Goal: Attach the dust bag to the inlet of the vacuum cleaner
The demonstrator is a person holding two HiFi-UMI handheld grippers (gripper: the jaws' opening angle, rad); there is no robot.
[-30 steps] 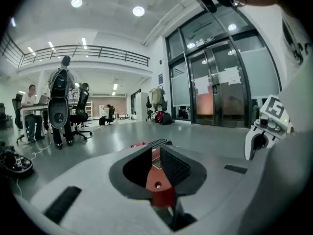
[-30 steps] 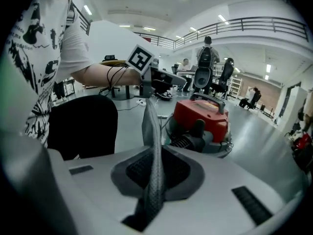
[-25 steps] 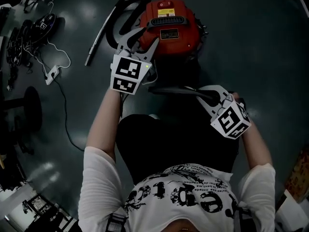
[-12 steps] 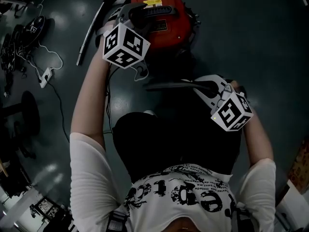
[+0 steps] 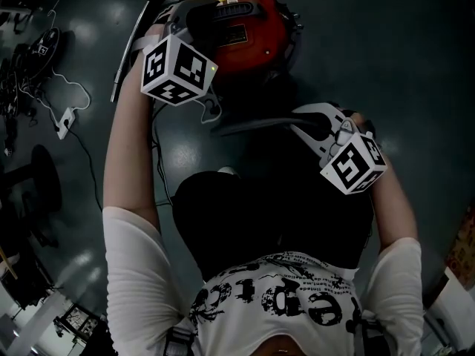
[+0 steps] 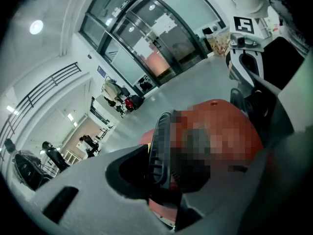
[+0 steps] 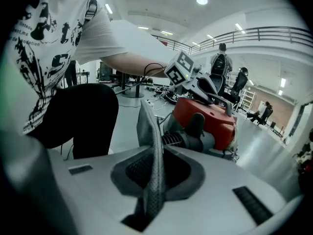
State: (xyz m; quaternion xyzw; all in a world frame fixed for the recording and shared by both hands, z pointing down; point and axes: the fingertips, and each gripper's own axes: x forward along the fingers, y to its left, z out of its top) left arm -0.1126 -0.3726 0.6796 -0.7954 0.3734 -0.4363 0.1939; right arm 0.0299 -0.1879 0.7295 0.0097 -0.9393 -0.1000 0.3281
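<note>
The dust bag (image 7: 152, 155) is a thin, flat piece of grey woven mesh, seen edge-on and standing upright. The right hand-held gripper (image 7: 154, 180) pinches its lower edge tightly, and the bag rises above the jaws in a narrow blade shape. In the head view the bag (image 5: 252, 127) reads as a dark, slim strip running left from the right hand-held gripper (image 5: 308, 124). It is held above the surface (image 5: 386, 50), just near of the vacuum cleaner (image 5: 252, 35) and not touching it.

The vacuum cleaner (image 7: 215, 119) is a red canister with a black top handle (image 6: 159, 131) and a ribbed grey hose stub (image 7: 175, 140) on the side facing the bag. It sits on the dark grey surface at the far centre of the scene. The left hand-held gripper (image 6: 164, 148) is closed around that ribbed black handle, with the red body (image 6: 230, 111) right behind it.

A metal wand (image 5: 132, 43) lies on the surface left of the canister. A white power strip (image 5: 65, 117) lies farther left.
</note>
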